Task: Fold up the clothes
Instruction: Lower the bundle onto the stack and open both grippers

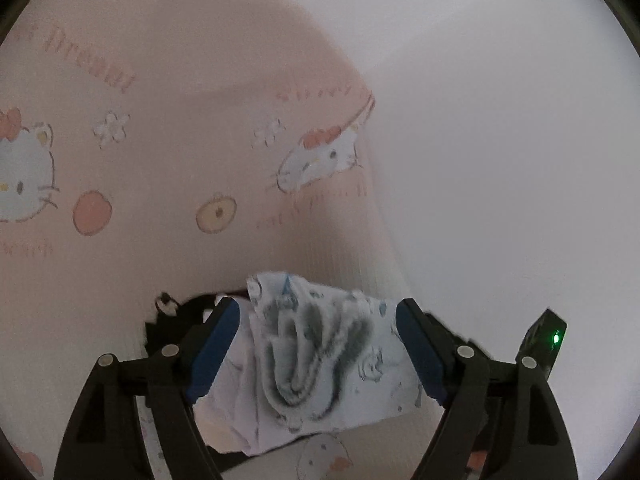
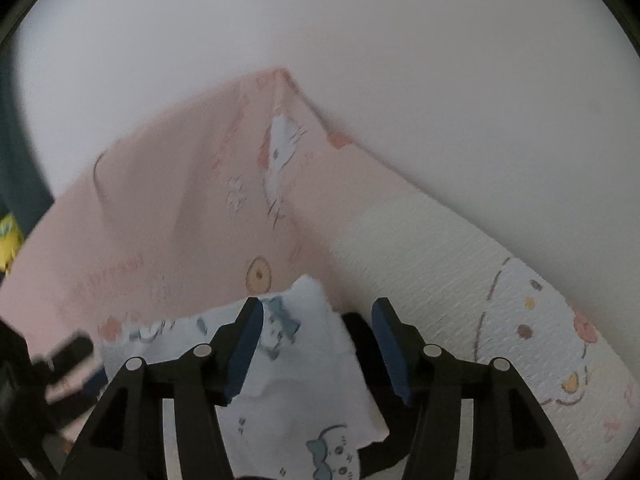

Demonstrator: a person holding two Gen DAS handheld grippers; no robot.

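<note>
A small white garment (image 1: 320, 364) with a blue-grey cartoon print lies crumpled on a pink cartoon-cat sheet (image 1: 168, 184). It sits between the blue pads of my left gripper (image 1: 316, 320), whose jaws stand wide apart without pressing on it. In the right wrist view a flatter part of the same white garment (image 2: 296, 384) lies under my right gripper (image 2: 317, 316). The cloth runs along the left pad (image 2: 246, 344), and a dark gap shows beside the other pad. That gripper is open too.
The pink sheet (image 2: 168, 220) ends in a corner against a plain white surface (image 2: 440, 80). A cream textured cloth (image 2: 420, 260) with printed figures lies to the right. A blurred black gripper part (image 2: 60, 360) shows at the left edge, and a black box with a green light (image 1: 548, 336) at the right.
</note>
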